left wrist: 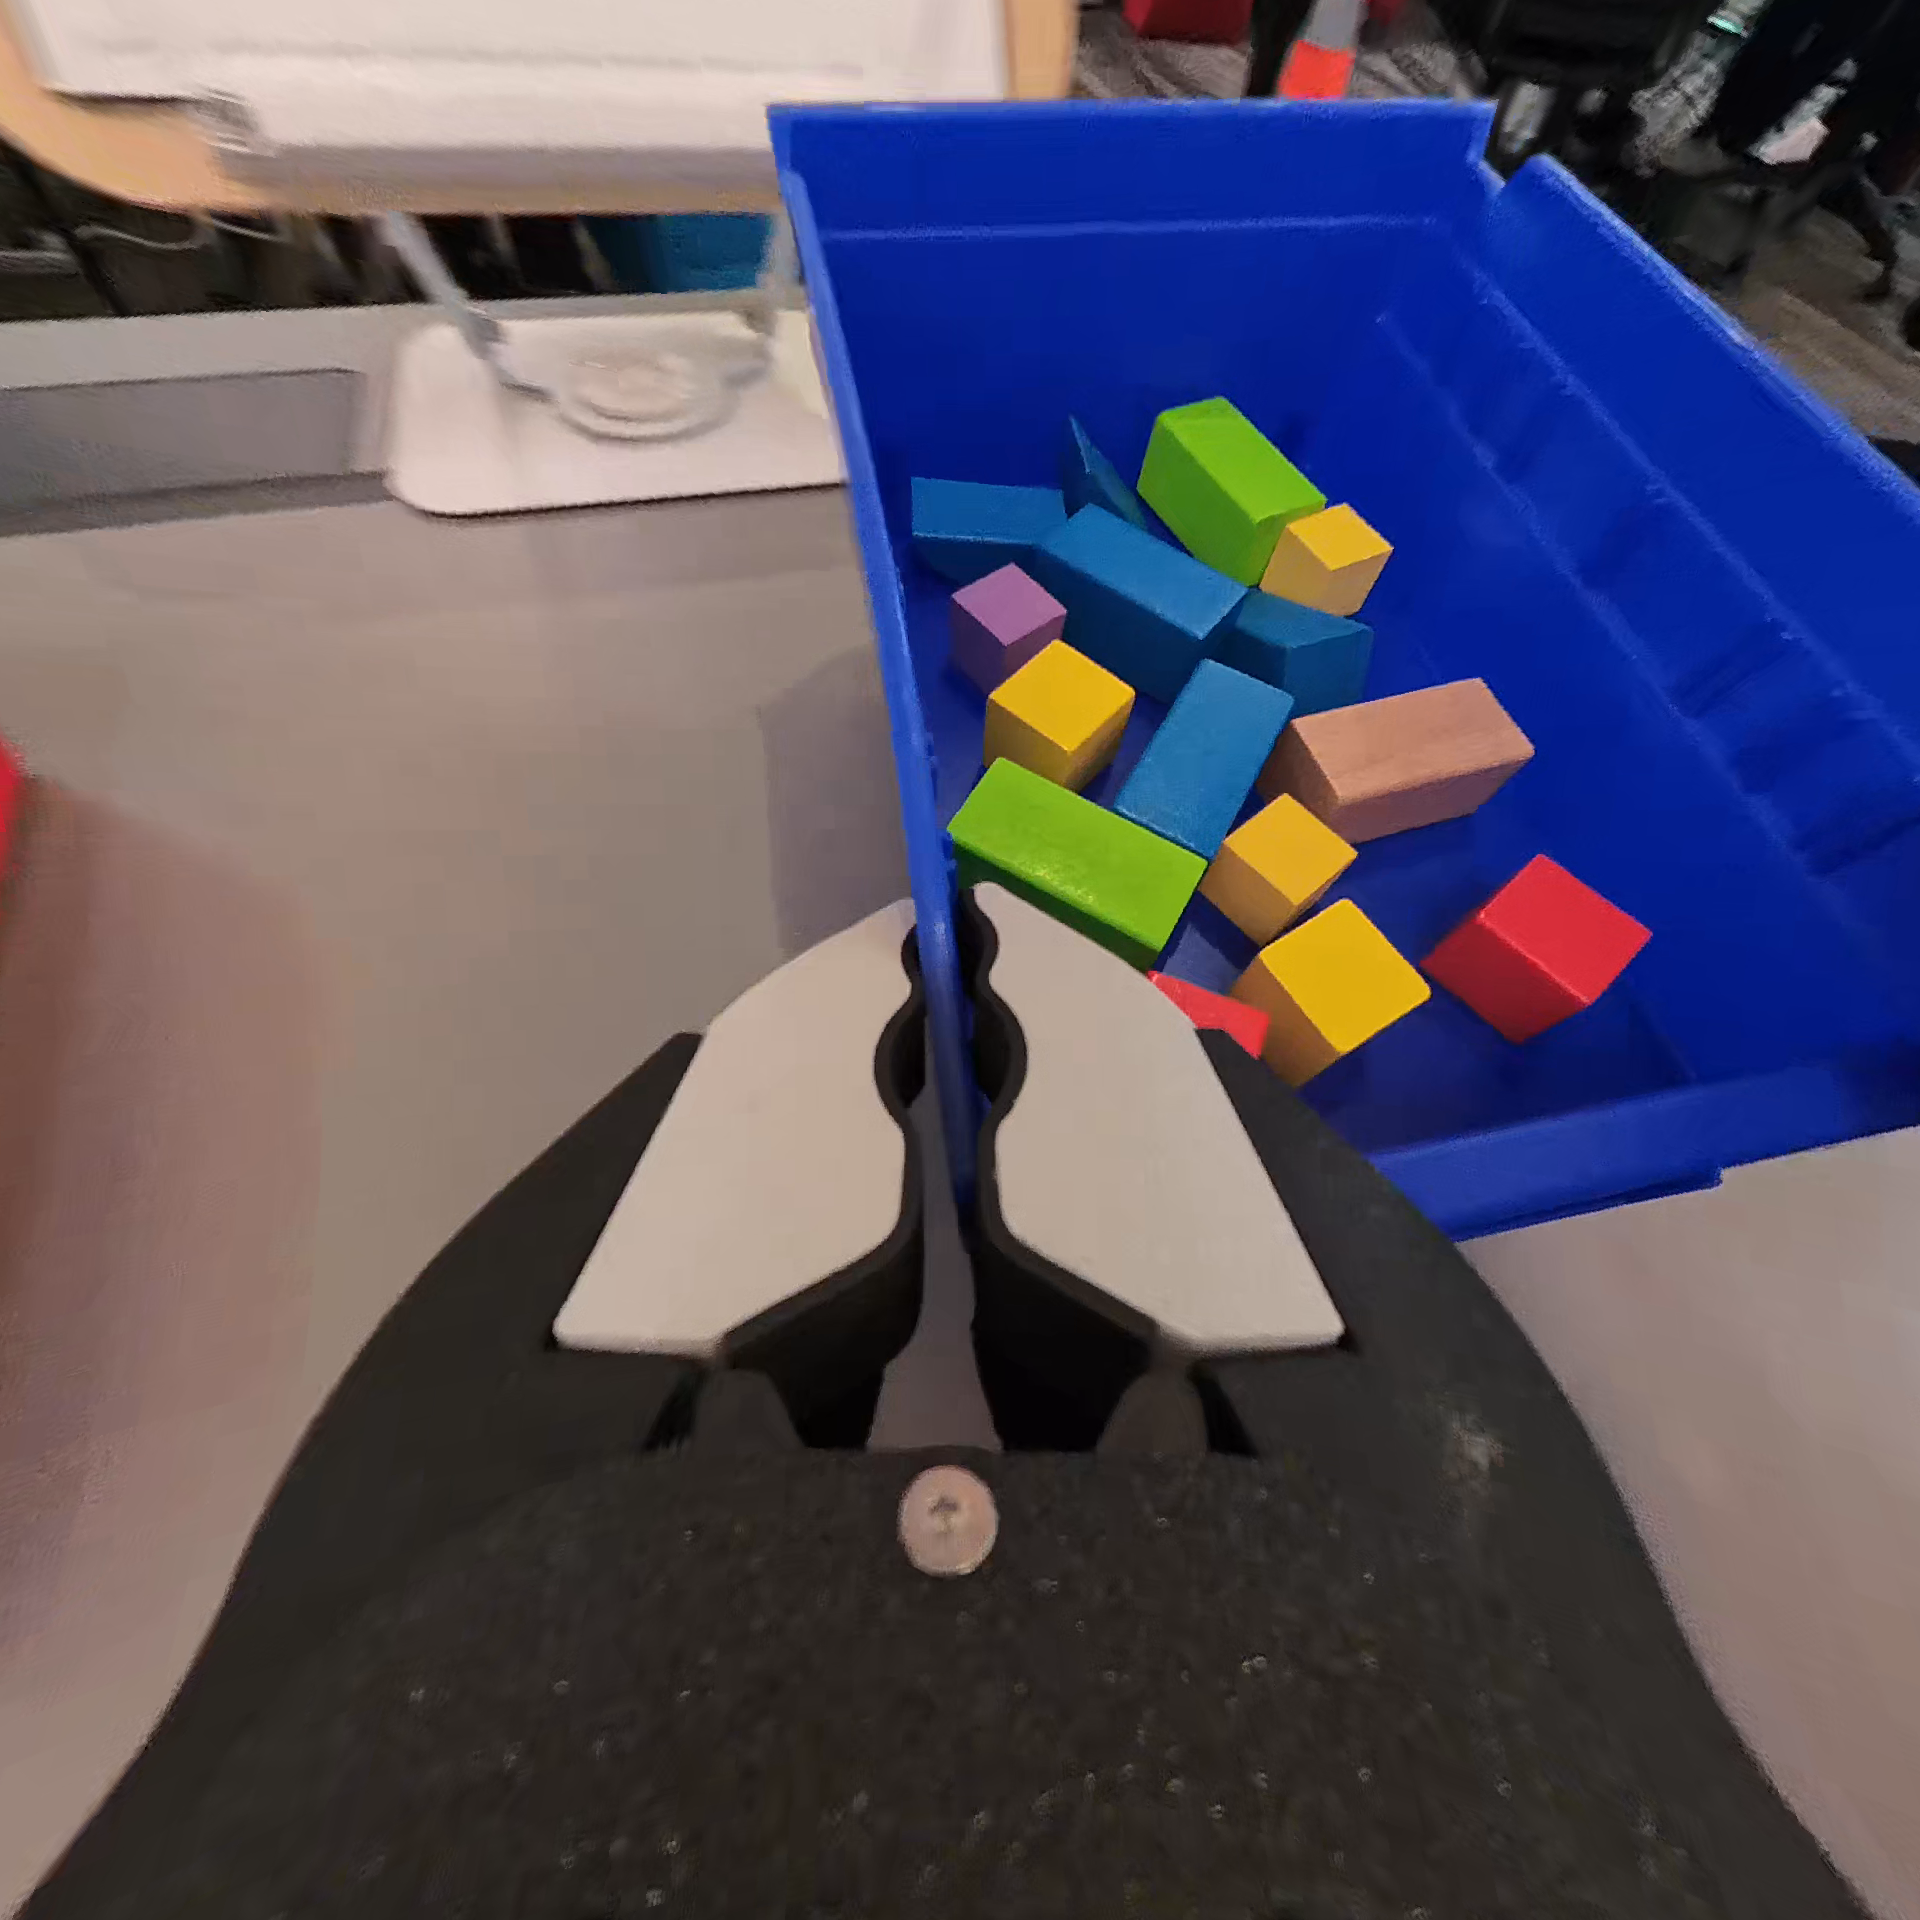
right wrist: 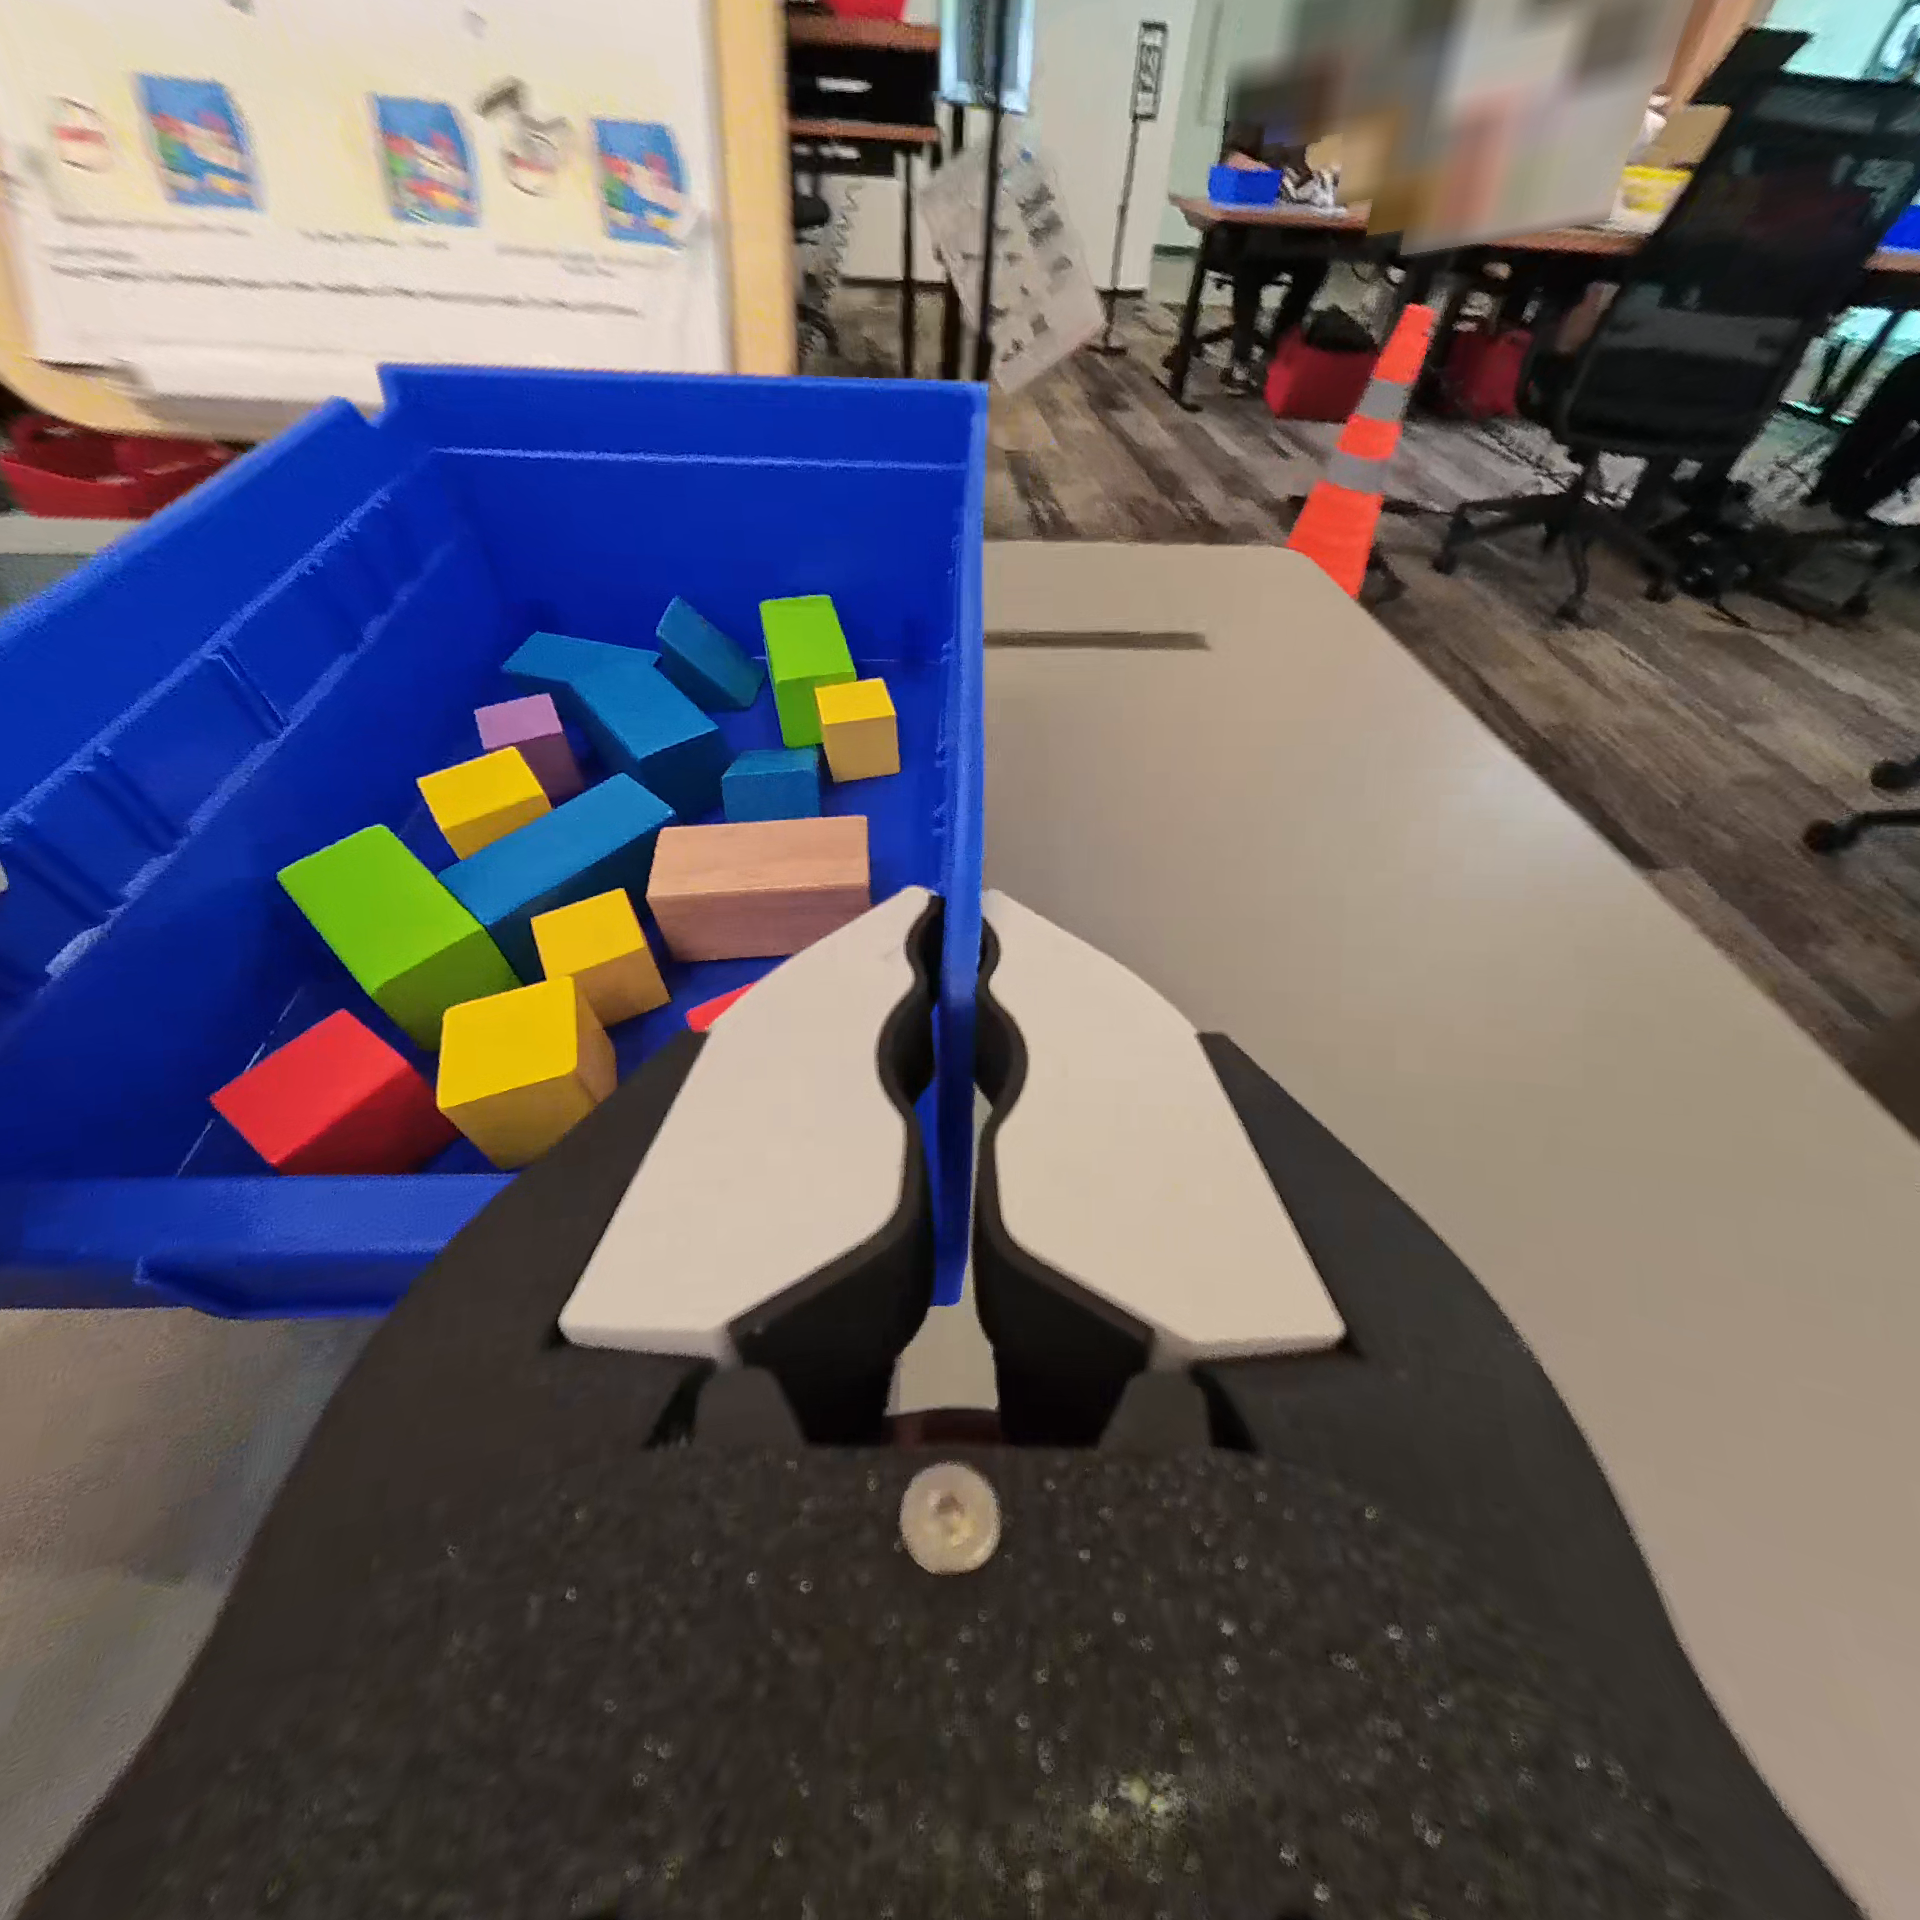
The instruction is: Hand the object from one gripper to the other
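Bin (left wrist: 1143, 187), blue plastic, open-topped; coloured wooden blocks (left wrist: 1205, 758) are heaped inside. Its left wall is pinched between the nearly closed jaws of the left gripper (left wrist: 945, 914), blocks lying right of them. Its right wall (right wrist: 961, 727) is clamped likewise by the right gripper (right wrist: 958, 906), blocks to the left. Only the right view shows a cone (right wrist: 1361, 457) beyond the jaws; only the left, a white stand (left wrist: 613, 416).
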Demonstrator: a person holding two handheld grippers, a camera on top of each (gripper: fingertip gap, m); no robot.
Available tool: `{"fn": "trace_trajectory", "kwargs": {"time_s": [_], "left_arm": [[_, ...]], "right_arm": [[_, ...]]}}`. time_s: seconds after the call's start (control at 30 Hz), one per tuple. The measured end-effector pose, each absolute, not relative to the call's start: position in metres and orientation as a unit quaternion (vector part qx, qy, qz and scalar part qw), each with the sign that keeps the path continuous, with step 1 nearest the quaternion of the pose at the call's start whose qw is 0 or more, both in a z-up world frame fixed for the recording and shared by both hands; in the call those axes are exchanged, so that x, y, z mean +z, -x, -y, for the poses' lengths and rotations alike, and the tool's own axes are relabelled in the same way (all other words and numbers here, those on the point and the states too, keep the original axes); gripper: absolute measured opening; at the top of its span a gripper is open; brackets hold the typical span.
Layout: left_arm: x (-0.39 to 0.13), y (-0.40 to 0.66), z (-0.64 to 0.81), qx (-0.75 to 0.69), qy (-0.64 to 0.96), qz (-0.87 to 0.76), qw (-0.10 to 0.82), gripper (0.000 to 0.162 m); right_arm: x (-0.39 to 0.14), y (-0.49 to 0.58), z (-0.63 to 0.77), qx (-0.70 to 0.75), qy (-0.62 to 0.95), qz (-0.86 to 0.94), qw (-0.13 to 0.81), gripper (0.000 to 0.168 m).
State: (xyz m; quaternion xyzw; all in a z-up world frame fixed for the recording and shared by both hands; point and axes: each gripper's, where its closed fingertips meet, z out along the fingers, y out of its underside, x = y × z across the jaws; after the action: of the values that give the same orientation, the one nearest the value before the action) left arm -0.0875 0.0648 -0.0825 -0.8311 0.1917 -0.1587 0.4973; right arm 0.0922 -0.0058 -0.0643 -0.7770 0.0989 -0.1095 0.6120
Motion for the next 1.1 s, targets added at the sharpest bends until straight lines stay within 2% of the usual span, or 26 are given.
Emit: {"fn": "trace_trajectory", "kwargs": {"time_s": [0.13,0.27,0.47,0.5,0.53,0.6,0.67,0.77,0.87,1.03,1.1], "left_arm": [[-0.08,0.162,-0.082,-0.135,0.841,-0.158,0.5,0.002],[-0.096,0.218,-0.089,-0.105,0.854,-0.13,0.492,0.002],[-0.121,0.238,-0.09,-0.129,0.858,-0.132,0.48,0.004],[-0.121,0.234,-0.086,-0.148,0.858,-0.145,0.471,0.013],[-0.118,0.228,-0.079,-0.178,0.856,-0.165,0.457,0.03],[-0.105,0.232,-0.056,-0.215,0.853,-0.194,0.435,0.051],[-0.085,0.244,-0.019,-0.269,0.838,-0.215,0.424,0.067],[-0.06,0.294,0.026,-0.316,0.812,-0.216,0.44,0.068],[-0.06,0.388,0.017,-0.258,0.818,-0.164,0.486,0.068],[-0.095,0.527,-0.058,-0.133,0.855,-0.081,0.495,0.071],[-0.102,0.541,-0.086,-0.148,0.852,-0.074,0.497,0.07]], "right_arm": [[-0.068,-0.022,-0.025,-0.069,0.783,-0.079,0.614,0.002],[-0.096,0.033,-0.041,-0.045,0.798,-0.061,0.598,0.002],[-0.113,0.053,-0.037,-0.04,0.794,-0.061,0.604,0.002],[-0.113,0.054,-0.037,-0.025,0.794,-0.055,0.605,0.003],[-0.113,0.055,-0.036,-0.016,0.797,-0.041,0.602,0.009],[-0.103,0.051,-0.026,-0.021,0.794,-0.017,0.608,0.035],[-0.085,0.052,-0.009,-0.016,0.78,0.016,0.625,0.041],[-0.056,0.078,0.014,0.033,0.755,0.071,0.652,0.045],[-0.044,0.136,0.032,0.102,0.74,0.141,0.649,0.045],[-0.071,0.263,0.049,0.18,0.734,0.254,0.603,0.047],[-0.088,0.302,0.044,0.201,0.751,0.257,0.575,0.056]]}}
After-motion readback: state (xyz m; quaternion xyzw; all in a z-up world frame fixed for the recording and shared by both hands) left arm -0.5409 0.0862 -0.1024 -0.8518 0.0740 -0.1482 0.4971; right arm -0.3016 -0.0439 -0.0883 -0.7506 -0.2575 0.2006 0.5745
